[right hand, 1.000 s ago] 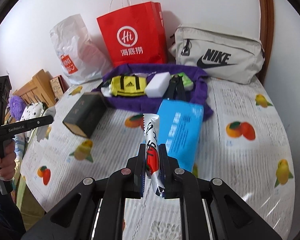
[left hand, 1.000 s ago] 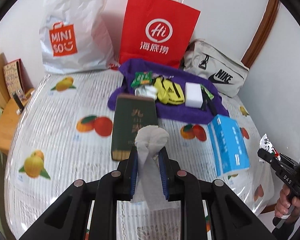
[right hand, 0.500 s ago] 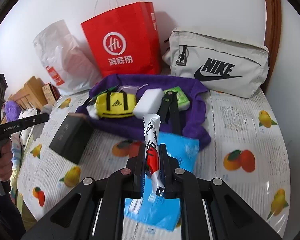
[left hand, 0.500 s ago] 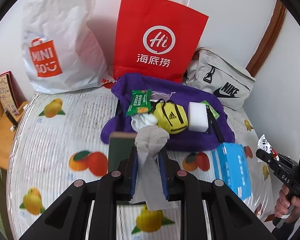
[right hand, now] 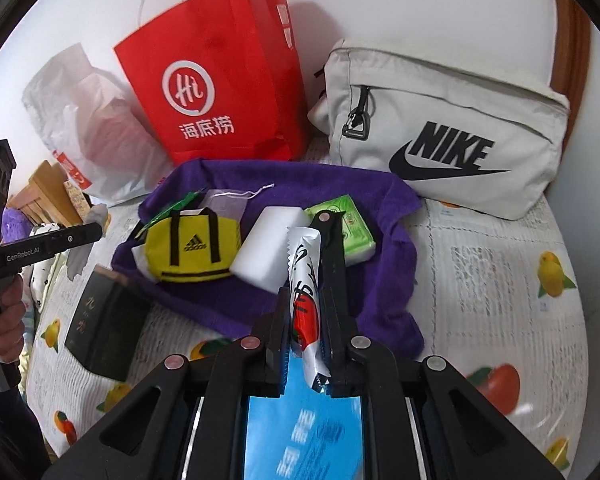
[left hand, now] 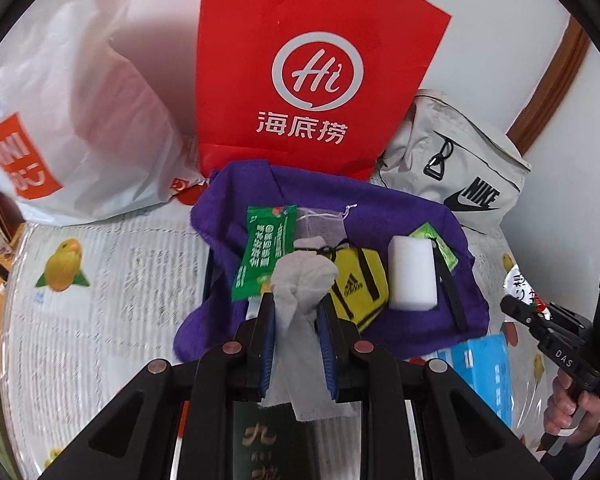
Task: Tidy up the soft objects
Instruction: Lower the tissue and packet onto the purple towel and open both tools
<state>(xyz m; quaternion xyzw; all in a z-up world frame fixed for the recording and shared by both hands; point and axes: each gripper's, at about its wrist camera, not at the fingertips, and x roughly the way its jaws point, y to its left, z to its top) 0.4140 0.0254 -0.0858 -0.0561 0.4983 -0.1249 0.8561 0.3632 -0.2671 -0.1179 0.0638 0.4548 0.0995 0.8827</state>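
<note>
While gripped, sachet upright, tissue upright

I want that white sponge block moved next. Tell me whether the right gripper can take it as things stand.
Probably not yet: the right gripper is shut on a snack packet. The white sponge block lies uncovered on the purple cloth, so drop the packet first.

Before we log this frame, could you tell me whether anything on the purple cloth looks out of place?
One thing: a black clip-like tool lies among the soft items on the purple cloth, between the white sponge and the green packet. It looks rigid, unlike its neighbours.
</note>
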